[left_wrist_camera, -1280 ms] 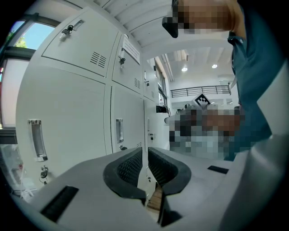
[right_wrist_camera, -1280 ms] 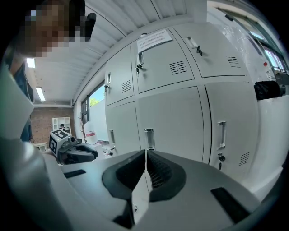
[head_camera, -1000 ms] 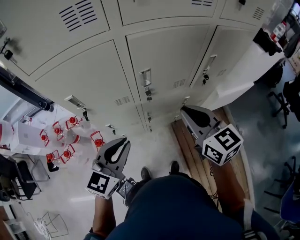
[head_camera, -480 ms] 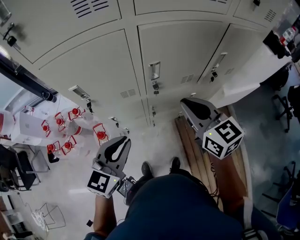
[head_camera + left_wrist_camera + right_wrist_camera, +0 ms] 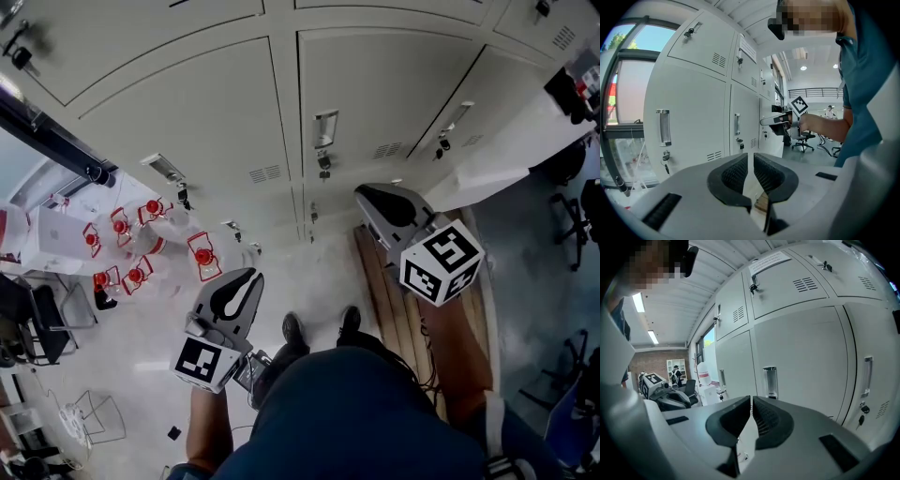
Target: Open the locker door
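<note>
Grey locker doors fill the top of the head view. The middle door (image 5: pixel 375 103) is closed, with a recessed handle (image 5: pixel 324 128) and a key (image 5: pixel 323 166) under it. My right gripper (image 5: pixel 375 200) is shut and empty, a little short of that door, below and to the right of its handle. It points at the handle (image 5: pixel 770 382) in the right gripper view, beyond the shut jaws (image 5: pixel 751 401). My left gripper (image 5: pixel 246 277) hangs lower and further back, shut on nothing. In the left gripper view its jaws (image 5: pixel 751 159) face a locker handle (image 5: pixel 663 126).
Red-and-white bottles (image 5: pixel 131 253) stand on the floor at the left. Wooden planks (image 5: pixel 394 309) lie along the floor under my right arm. A white panel (image 5: pixel 506 155) juts out from the lockers at the right, with office chairs (image 5: pixel 572 206) beyond. My shoes (image 5: pixel 319 328) show below.
The lockers have slid down and to the right in the head view as the person came closer. The right gripper has risen slightly towards the middle door. Both grippers stay shut.
</note>
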A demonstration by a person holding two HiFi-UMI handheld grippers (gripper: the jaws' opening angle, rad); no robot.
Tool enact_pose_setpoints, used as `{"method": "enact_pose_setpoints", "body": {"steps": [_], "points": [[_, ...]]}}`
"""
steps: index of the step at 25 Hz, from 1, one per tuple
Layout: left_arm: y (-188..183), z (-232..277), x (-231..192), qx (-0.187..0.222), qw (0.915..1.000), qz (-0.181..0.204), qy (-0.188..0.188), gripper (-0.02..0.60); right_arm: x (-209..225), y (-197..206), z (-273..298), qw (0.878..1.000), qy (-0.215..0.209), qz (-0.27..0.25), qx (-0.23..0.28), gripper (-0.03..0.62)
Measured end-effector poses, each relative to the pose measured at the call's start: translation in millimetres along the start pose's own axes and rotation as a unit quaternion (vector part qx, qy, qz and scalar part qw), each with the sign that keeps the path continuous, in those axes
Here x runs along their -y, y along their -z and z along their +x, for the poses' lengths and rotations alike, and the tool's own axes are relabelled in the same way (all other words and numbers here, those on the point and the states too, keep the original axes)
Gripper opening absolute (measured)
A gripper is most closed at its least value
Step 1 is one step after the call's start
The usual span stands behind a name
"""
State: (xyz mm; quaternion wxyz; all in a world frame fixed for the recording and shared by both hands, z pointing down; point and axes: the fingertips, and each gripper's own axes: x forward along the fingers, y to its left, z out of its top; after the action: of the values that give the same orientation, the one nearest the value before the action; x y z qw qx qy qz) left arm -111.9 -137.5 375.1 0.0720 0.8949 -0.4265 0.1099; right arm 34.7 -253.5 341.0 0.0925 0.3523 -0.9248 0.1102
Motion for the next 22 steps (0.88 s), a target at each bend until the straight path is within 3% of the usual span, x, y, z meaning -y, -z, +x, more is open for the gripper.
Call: {"method": "enact_pose_setpoints", "body": {"steps": [22], "points": [[22,16,-24,-0.014,0.9998,-0.010,-0.010,0.054,25,24,66,0.999,0.009,0.006,-0.035,0.038]]}}
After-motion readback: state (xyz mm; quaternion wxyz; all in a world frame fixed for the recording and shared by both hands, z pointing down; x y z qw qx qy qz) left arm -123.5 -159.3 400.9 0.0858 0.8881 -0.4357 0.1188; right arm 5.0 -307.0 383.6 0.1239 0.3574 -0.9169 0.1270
